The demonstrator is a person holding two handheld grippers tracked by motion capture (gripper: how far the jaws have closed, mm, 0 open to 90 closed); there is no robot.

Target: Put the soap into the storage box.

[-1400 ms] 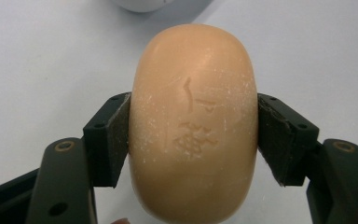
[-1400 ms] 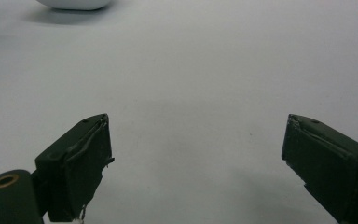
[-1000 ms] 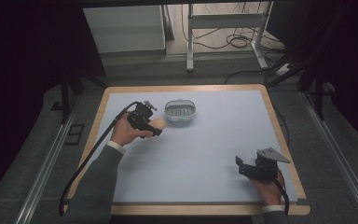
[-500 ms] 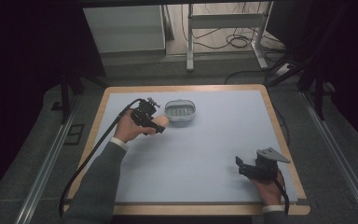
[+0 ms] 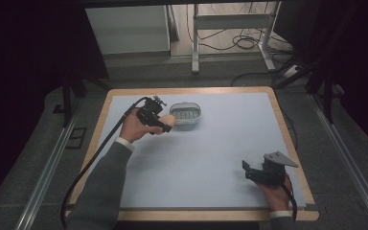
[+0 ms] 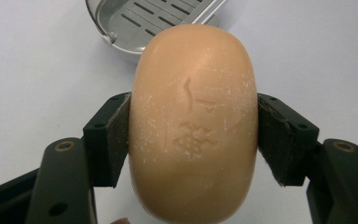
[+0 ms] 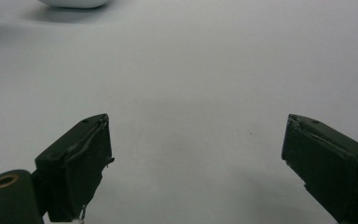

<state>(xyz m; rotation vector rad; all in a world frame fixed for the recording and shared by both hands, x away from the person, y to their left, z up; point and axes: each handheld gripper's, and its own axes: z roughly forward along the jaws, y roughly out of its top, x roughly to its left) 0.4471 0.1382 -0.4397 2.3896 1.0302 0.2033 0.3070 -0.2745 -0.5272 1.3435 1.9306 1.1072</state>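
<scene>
A tan oval bar of soap (image 6: 193, 121) with an embossed mark sits clamped between the two black jaws of my left gripper (image 6: 193, 135). In the high view that gripper (image 5: 165, 122) holds the soap (image 5: 167, 120) just left of a grey slotted soap dish (image 5: 188, 115) at the back of the mat. The dish (image 6: 144, 23) lies just beyond the soap in the left gripper view. My right gripper (image 5: 247, 169) rests near the front right of the mat, open, with bare mat between its jaws (image 7: 196, 163).
The pale blue mat (image 5: 206, 153) covers a wood-edged table (image 5: 201, 214). A black cable (image 5: 96, 158) trails from the left gripper off the table's left side. The dish's pale edge (image 7: 72, 3) shows far off in the right gripper view.
My left gripper has carried the soap to the right and a little back, closer to the soap dish. The right gripper has stayed put.
</scene>
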